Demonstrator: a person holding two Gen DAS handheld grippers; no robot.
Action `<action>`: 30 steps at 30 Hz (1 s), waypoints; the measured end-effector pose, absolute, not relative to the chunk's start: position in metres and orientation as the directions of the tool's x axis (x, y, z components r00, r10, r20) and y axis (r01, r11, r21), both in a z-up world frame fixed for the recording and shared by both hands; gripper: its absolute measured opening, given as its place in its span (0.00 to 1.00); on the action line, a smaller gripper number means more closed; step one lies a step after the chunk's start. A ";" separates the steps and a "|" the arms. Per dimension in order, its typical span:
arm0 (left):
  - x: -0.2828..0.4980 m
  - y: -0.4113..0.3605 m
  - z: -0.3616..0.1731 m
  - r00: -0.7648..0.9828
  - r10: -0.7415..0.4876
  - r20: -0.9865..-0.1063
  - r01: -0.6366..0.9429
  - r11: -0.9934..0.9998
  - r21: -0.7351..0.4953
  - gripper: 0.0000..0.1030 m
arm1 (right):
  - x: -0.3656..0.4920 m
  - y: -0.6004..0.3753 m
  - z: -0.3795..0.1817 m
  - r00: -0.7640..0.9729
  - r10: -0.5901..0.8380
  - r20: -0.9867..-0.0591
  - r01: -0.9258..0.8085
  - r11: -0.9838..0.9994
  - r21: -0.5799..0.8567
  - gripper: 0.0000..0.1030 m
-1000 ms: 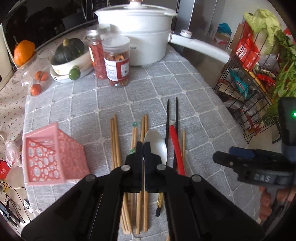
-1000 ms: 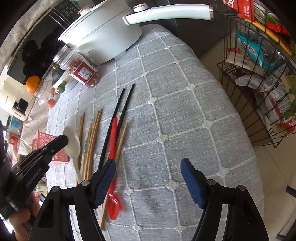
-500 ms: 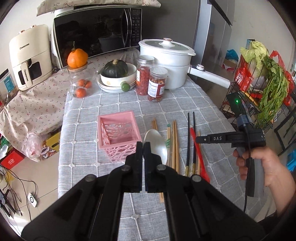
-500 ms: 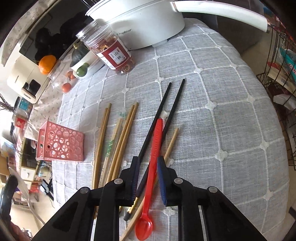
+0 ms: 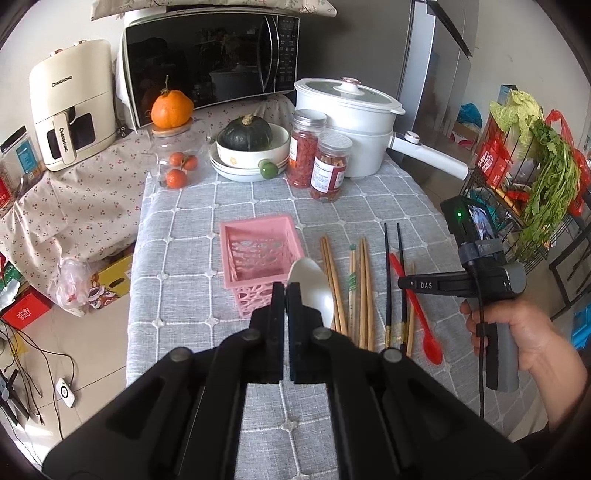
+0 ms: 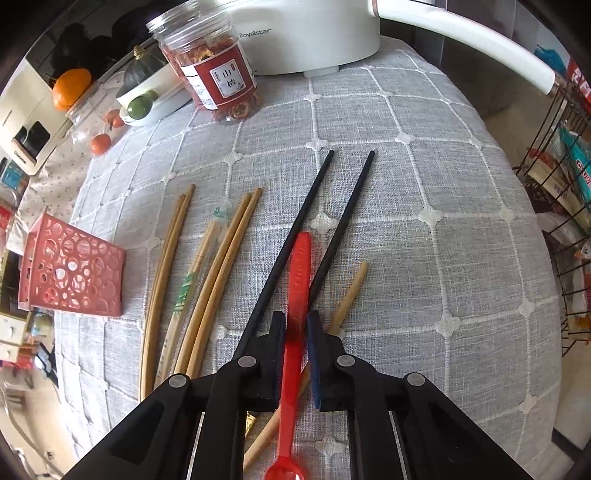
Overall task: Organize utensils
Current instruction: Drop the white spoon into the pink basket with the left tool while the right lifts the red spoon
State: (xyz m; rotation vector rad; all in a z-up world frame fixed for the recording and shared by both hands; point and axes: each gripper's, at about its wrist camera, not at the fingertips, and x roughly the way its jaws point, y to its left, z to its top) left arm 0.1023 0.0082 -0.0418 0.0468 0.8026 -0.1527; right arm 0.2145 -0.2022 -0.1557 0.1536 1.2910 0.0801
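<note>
At lower centre of the left wrist view, the left gripper (image 5: 286,295) is clamped on a white spoon (image 5: 310,286). Only the bowl shows, rising up and right of the fingertips; the handle is hidden between the jaws. Bowl overlaps the near right corner of the pink basket (image 5: 258,240), so height above the desk (image 5: 184,229) cannot be judged.

Right gripper (image 6: 295,325), lower centre of its own view, has jaws nearly together around the handle of the red spoon (image 6: 299,280). Whether the pads actually press it is hard to tell. Long axis runs top to bottom of frame, handle end pointing up-frame toward the white pot (image 6: 306,33), bowl at the bottom edge, partly cut off.

Black chopsticks (image 6: 314,206) flank the red spoon, fanning apart up-frame; their near ends vanish beneath the gripper. Wooden chopsticks (image 6: 221,266) lie roughly parallel at left. One single wooden chopstick (image 6: 349,291) passes under the right finger.
</note>
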 end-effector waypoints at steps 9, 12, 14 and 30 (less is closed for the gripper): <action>0.096 0.033 0.006 0.893 0.005 -0.450 -0.002 1.000 0.006 0.02 | 0.190 -0.207 -0.101 0.413 0.217 -0.884 0.001 0.971 0.239 0.10; 0.102 0.034 0.010 0.938 0.066 -0.340 -0.059 0.998 0.032 0.02 | 0.181 -0.204 -0.082 0.465 0.245 -0.851 -0.023 0.964 0.266 0.06; 0.109 0.033 0.010 0.955 0.095 -0.281 -0.087 0.995 0.040 0.02 | 0.175 -0.204 -0.070 0.495 0.262 -0.829 -0.040 0.959 0.279 0.06; 0.115 0.024 0.007 0.961 0.114 -0.251 -0.111 0.993 0.026 0.02 | 0.201 -0.189 -0.108 0.390 0.313 -0.866 -0.158 0.949 0.272 0.22</action>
